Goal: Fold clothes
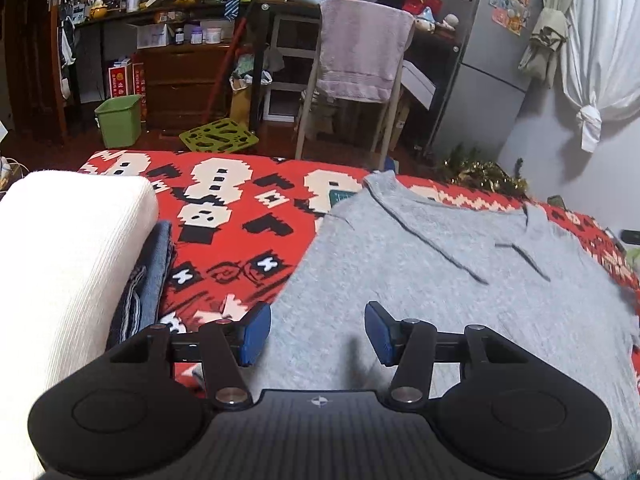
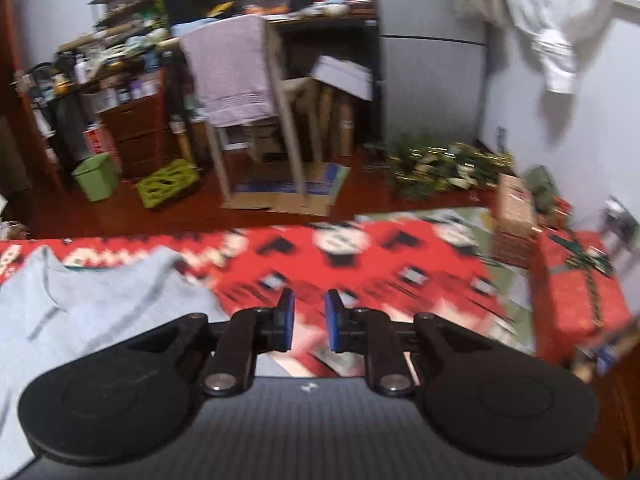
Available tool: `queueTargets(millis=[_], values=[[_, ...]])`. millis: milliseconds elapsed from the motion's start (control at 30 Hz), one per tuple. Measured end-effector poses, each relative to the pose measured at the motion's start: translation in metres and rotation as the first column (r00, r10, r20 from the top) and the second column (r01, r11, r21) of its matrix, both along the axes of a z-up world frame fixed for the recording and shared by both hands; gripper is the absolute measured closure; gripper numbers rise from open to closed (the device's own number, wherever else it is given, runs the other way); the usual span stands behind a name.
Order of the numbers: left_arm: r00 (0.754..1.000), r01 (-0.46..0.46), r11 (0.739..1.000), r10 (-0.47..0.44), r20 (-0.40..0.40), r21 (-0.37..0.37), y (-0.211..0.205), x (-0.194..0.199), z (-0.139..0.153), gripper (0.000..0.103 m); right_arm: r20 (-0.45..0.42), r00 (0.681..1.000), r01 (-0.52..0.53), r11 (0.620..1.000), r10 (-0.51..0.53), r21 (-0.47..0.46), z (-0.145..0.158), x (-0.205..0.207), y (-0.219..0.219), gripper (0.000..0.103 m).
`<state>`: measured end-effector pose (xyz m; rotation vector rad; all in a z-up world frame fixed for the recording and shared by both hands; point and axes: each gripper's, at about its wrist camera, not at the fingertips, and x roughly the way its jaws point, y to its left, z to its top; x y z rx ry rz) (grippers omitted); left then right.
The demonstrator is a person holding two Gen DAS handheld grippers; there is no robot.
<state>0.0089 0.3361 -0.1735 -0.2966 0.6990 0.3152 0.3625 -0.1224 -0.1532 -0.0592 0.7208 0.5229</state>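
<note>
A grey garment (image 1: 440,280) lies spread on the red patterned blanket (image 1: 248,216), with creased folds near its far edge. My left gripper (image 1: 318,330) hovers open over the garment's near left part, nothing between its blue pads (image 1: 256,332). In the right wrist view the same grey garment (image 2: 88,304) lies at the left. My right gripper (image 2: 309,320) is over the red blanket (image 2: 380,264) to the garment's right, its pads a narrow gap apart and holding nothing. That view is motion-blurred.
A folded white cloth (image 1: 68,248) rests on folded denim (image 1: 148,280) at the left of the blanket. A red gift box (image 2: 576,292) and a woven box (image 2: 516,216) sit at the right. Beyond the bed stand a towel-draped chair (image 1: 360,60), a green bin (image 1: 119,122) and cluttered shelves.
</note>
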Motion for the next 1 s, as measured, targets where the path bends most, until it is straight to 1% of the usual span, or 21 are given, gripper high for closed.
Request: queueTargets(millis=[133, 267, 433, 500, 567, 600, 633, 833, 900, 1000], values=[[1.000, -0.002, 1.000, 0.002, 0.007, -0.003, 0.003, 0.000, -0.001, 0.053, -0.056, 0.997, -0.046, 0.998, 0.048, 0.030, -0.014, 0.028, 0.046, 0.080], [1.000, 0.003, 1.000, -0.003, -0.010, 0.015, 0.005, -0.003, -0.005, 0.053, -0.102, 0.991, -0.077, 0.996, 0.081, 0.045, -0.033, 0.036, 0.075, 0.080], [1.000, -0.003, 1.000, 0.003, -0.007, -0.003, 0.010, -0.009, -0.007, 0.053, -0.105, 0.987, -0.127, 0.992, 0.123, -0.027, -0.051, 0.027, 0.094, 0.080], [1.000, -0.005, 1.000, 0.005, -0.002, -0.011, 0.011, -0.010, -0.007, 0.053, -0.085, 0.987, -0.144, 0.988, 0.139, -0.058, -0.053, 0.022, 0.098, 0.080], [1.000, -0.004, 1.000, 0.004, 0.002, -0.015, 0.012, -0.010, -0.006, 0.052, -0.060, 0.986, -0.159, 0.983, 0.154, -0.090, -0.054, 0.017, 0.101, 0.085], [1.000, -0.004, 1.000, 0.004, 0.001, -0.015, 0.011, -0.009, -0.007, 0.052, -0.047, 0.985, -0.167, 0.980, 0.163, -0.105, -0.053, 0.015, 0.103, 0.095], [1.000, -0.004, 1.000, 0.004, 0.000, -0.014, 0.011, -0.009, -0.007, 0.052, -0.037, 0.986, -0.166, 0.979, 0.163, -0.116, -0.053, 0.014, 0.103, 0.097], [1.000, 0.000, 1.000, 0.000, 0.004, -0.011, 0.009, -0.008, -0.006, 0.053, 0.007, 0.994, -0.105, 0.983, 0.107, -0.153, -0.054, 0.023, 0.101, 0.098], [1.000, 0.000, 1.000, 0.000, 0.001, -0.012, 0.010, -0.008, -0.007, 0.053, -0.006, 0.995, -0.096, 0.988, 0.096, -0.124, -0.056, 0.029, 0.094, 0.097], [1.000, -0.001, 1.000, 0.001, -0.002, -0.015, 0.010, -0.008, -0.009, 0.052, -0.026, 0.999, -0.043, 0.997, 0.042, -0.067, -0.054, 0.035, 0.082, 0.095]])
